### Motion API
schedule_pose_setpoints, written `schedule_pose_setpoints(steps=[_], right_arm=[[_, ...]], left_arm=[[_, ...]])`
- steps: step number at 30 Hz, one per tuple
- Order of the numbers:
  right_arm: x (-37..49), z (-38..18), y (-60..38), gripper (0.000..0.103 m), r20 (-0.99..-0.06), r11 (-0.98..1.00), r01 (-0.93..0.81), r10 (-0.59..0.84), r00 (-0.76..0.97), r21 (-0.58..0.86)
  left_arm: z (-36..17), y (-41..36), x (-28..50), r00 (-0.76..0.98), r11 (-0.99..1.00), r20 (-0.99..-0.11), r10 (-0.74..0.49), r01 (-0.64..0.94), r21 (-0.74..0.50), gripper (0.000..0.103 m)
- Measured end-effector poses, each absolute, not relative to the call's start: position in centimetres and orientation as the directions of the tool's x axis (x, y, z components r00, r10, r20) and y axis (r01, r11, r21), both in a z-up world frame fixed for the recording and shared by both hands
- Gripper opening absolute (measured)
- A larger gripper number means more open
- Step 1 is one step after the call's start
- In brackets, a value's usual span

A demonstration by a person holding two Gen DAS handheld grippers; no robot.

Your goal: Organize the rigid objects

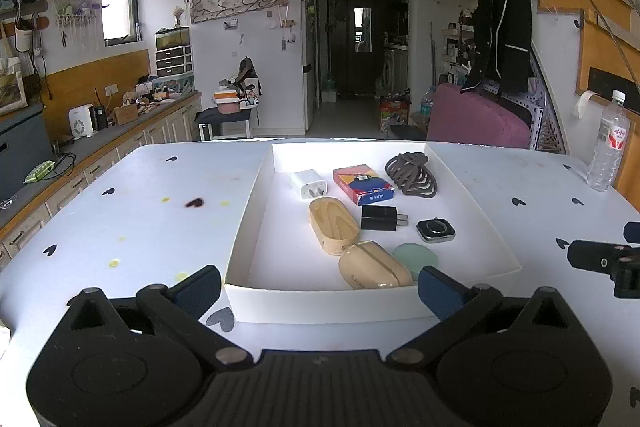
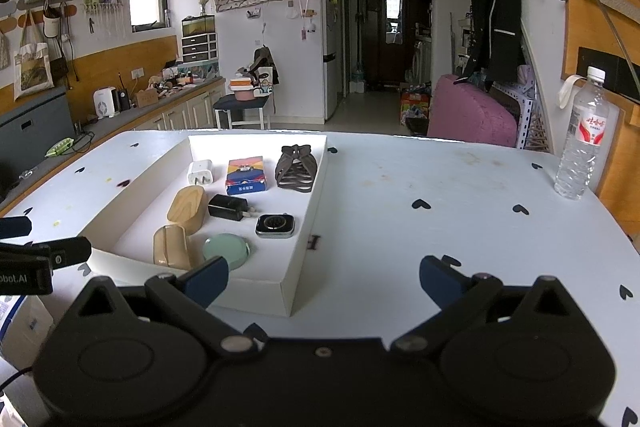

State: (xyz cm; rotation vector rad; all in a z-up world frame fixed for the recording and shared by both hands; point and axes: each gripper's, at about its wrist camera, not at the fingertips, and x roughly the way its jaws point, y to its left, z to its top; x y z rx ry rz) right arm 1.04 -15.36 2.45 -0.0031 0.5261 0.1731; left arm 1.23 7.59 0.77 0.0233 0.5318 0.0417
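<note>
Left wrist view: the left gripper (image 1: 319, 291) gapes wide and empty before the near wall of the tray (image 1: 256, 187), where the chargers, card box (image 1: 363, 183), clip, watch (image 1: 435, 230) and wooden cases lie.

Right wrist view: the right gripper (image 2: 324, 281) gapes wide and empty over the table (image 2: 440, 195), at the tray's near right corner.

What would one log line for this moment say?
left claw: open, empty | right claw: open, empty | tray: chargers, card box, hair clip, watch, wooden case inside | water bottle: upright on table
</note>
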Motion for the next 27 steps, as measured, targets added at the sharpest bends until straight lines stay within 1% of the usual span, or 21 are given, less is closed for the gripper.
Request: schedule_pose_setpoints(steps=[27], right_arm=[[0.93, 2.4, -15.56, 0.103, -0.5, 0.986, -0.163, 0.161, 0.851, 0.04]], left_arm=[[0.65, 7.55, 1.17, 0.862, 0.999, -0.505, 0.046, -0.031, 0.037, 0.103]])
